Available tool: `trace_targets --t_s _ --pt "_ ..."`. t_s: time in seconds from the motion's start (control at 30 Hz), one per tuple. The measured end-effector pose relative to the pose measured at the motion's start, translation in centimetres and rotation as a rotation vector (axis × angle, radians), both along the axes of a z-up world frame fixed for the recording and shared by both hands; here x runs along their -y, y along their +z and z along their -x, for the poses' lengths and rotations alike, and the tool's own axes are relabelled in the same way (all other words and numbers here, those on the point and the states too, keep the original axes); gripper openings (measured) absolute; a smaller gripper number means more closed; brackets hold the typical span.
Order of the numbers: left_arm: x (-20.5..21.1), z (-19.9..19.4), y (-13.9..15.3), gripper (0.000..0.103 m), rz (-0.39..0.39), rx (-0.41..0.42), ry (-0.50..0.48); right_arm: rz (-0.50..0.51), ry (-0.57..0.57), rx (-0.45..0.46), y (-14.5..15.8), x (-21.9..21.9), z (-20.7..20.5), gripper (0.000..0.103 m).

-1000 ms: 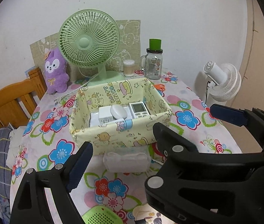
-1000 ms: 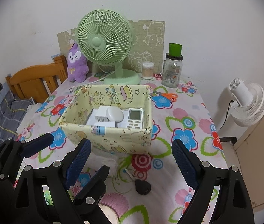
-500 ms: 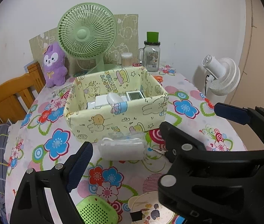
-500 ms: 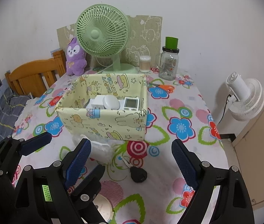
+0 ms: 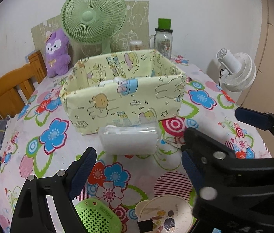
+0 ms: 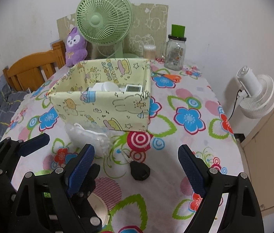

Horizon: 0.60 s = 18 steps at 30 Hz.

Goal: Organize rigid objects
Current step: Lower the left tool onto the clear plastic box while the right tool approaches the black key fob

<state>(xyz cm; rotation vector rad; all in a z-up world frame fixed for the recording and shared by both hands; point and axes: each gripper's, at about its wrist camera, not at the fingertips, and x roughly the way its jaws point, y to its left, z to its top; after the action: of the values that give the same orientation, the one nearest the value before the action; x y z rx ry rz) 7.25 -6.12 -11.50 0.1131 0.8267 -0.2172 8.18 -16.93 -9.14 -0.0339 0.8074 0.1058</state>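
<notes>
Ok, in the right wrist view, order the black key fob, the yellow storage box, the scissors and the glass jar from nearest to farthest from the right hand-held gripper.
From the right hand-held gripper:
1. Black key fob, between the open fingers.
2. Yellow storage box, mid-table, left of centre.
3. Scissors, behind the box's right corner.
4. Glass jar, at the back by the wall.

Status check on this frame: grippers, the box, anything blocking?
Left gripper and right gripper open, empty. Yellow box upright, white items inside. Clear packet against its near wall; black key fob between right fingers' line.

Left gripper (image 5: 138, 171), right gripper (image 6: 136, 169): jaws wide, empty, angled down.
</notes>
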Motion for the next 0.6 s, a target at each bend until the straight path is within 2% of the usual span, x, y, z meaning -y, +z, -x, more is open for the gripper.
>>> trace_targets --t_s 0.17,0.43,0.6 --pt "0.0 -0.8 -1.4 0.091 0.002 -0.03 0.011 0.007 0.0 -0.008 -1.0 0.3 -0.3 0.09" --pt "0.1 -2.1 -3.2 0.091 -0.044 -0.036 0.031 0.003 -0.009 -0.047 -2.8 0.7 -1.6 0.09" --pt "-0.1 -3.1 -3.9 0.091 -0.034 -0.044 0.043 -0.005 -0.016 -0.066 -3.7 1.0 -2.5 0.09"
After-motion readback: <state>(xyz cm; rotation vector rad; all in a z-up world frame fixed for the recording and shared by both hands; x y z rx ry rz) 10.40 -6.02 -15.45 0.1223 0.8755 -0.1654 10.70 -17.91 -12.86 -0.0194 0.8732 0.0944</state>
